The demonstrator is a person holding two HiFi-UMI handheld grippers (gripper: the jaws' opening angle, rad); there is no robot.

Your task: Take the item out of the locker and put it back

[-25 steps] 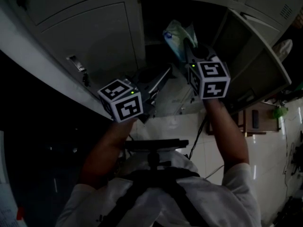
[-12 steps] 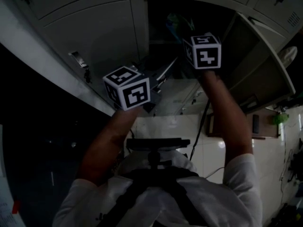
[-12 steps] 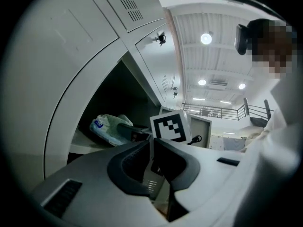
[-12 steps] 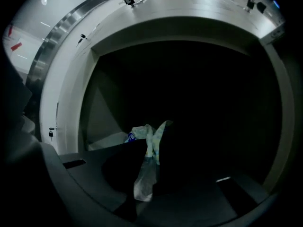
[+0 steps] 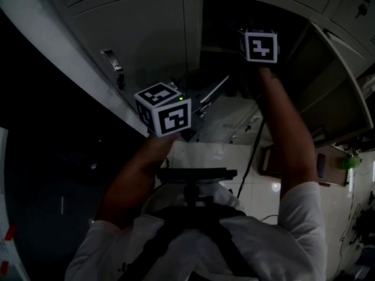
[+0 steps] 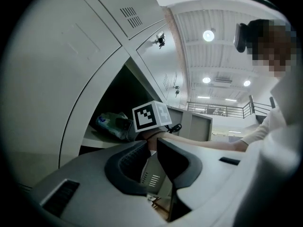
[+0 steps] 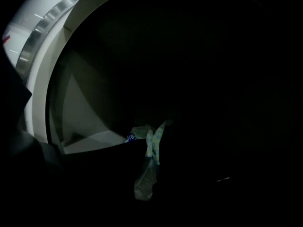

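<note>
The right gripper point(image 7: 147, 173) was seen closed to a narrow slit on a crinkled plastic packet point(image 7: 150, 143). The packet's thin edge was pinched between the jaws, and its blue-and-green printed body stood out beyond them. This gripper, its right marker cube point(image 5: 259, 45) turned toward the head camera, was reached into the open locker compartment point(image 5: 220, 22), with the right forearm point(image 5: 281, 127) stretched out behind it. In the left gripper view the packet was found inside that compartment, just left of the cube and low over the pale shelf point(image 6: 102, 138). Whether it touched the shelf could not be told. In the right gripper view the interior was mostly black, with only the shelf floor and a side wall lit at the left.

The left gripper point(image 6: 152, 159) was held outside the locker, nearer the person and left of the right arm. Its jaws were set moderately apart with nothing between them, and through the gap a slotted vent point(image 6: 150, 179) was seen. A small green light was shown on its left marker cube point(image 5: 164, 111).

Further out, a closed locker door point(image 5: 140, 34) with a small latch point(image 5: 114, 63) was seen left of the open compartment. The opened door point(image 5: 334, 81) was swung out at the right. A white shirt point(image 5: 281, 244) crossed by dark straps was seen nearest the camera, pale floor tiles point(image 5: 217, 154) beyond it, and round ceiling lights point(image 6: 208, 35) far off.
</note>
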